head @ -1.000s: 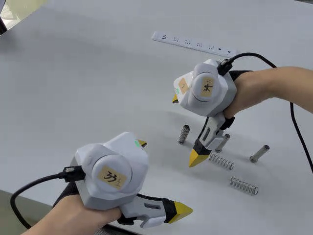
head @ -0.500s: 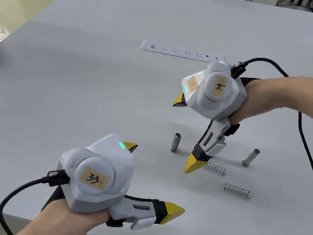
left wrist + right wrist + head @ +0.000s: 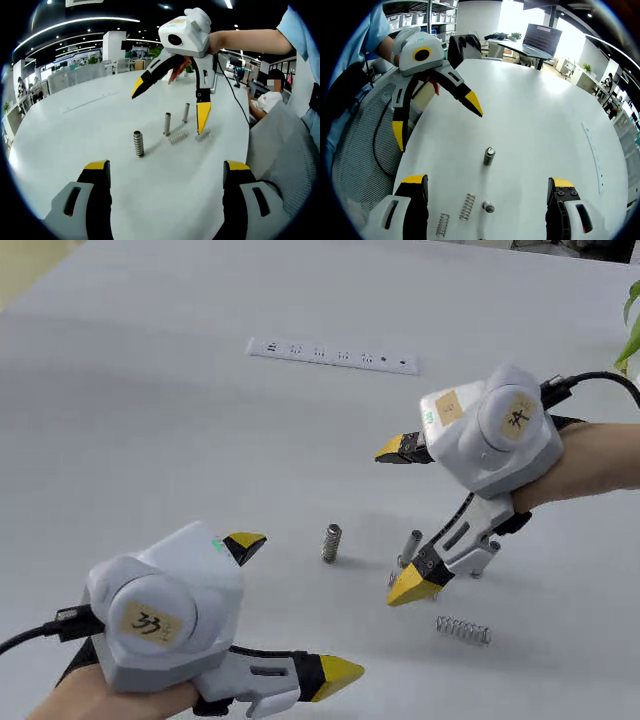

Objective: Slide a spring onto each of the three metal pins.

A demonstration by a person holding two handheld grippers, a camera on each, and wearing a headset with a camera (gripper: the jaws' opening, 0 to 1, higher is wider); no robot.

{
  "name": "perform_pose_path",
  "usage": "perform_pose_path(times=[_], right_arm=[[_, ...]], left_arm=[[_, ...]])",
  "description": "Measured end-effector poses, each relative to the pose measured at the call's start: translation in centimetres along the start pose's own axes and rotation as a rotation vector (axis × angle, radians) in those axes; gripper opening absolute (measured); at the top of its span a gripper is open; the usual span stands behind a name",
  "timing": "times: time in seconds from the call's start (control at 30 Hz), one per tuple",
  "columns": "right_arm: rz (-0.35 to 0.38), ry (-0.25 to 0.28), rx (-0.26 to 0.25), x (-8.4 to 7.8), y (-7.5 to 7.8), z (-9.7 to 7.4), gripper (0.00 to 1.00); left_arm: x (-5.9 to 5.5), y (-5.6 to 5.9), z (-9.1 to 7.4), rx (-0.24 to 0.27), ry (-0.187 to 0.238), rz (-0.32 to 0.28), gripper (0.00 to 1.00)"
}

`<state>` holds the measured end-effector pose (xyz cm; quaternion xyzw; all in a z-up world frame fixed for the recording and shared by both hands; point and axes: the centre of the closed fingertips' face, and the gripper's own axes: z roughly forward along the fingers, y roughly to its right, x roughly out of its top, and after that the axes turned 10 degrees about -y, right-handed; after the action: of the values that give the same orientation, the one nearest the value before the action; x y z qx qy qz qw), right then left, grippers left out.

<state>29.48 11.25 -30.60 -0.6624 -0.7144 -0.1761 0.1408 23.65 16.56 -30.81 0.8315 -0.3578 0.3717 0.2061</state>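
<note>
Left gripper (image 3: pixel 292 608) low at near table (image 3: pixel 150 420) edge, jaws spread, nothing held; probably parked clear of work. Sprung pin (image 3: pixel 331 542) upright mid-table, one of three done. Bare pin (image 3: pixel 410 545) upright just right of it. Right gripper (image 3: pixel 400 518) over pins, jaws wide apart, empty, lower tip dipped beside bare pin, likely going for a spring. Loose spring (image 3: pixel 463 630) flat, right of that tip; second spring (image 3: pixel 179 136) flat beside pins.
</note>
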Motion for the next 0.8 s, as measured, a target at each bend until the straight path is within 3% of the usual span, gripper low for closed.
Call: perform_pose_path(times=[0.2,0.23,0.47,0.8], right_arm=[[0.082,0.024,-0.021,-1.9,-1.0,-0.8,0.99],[0.092,0.025,-0.024,-2.9,-0.9,-1.0,0.99],[0.173,0.031,-0.051,-5.8,-1.2,-2.0,0.99],[0.283,0.062,-0.109,-8.1,-2.4,-3.7,0.99]], left_arm=[[0.5,0.0,0.3,-0.018,0.007,0.014,0.92],[0.5,-0.1,0.4,-0.02,0.002,0.02,0.92],[1.0,-0.1,0.6,-0.035,0.001,0.049,0.91],[1.6,0.5,0.9,-0.064,0.0,0.08,0.91]])
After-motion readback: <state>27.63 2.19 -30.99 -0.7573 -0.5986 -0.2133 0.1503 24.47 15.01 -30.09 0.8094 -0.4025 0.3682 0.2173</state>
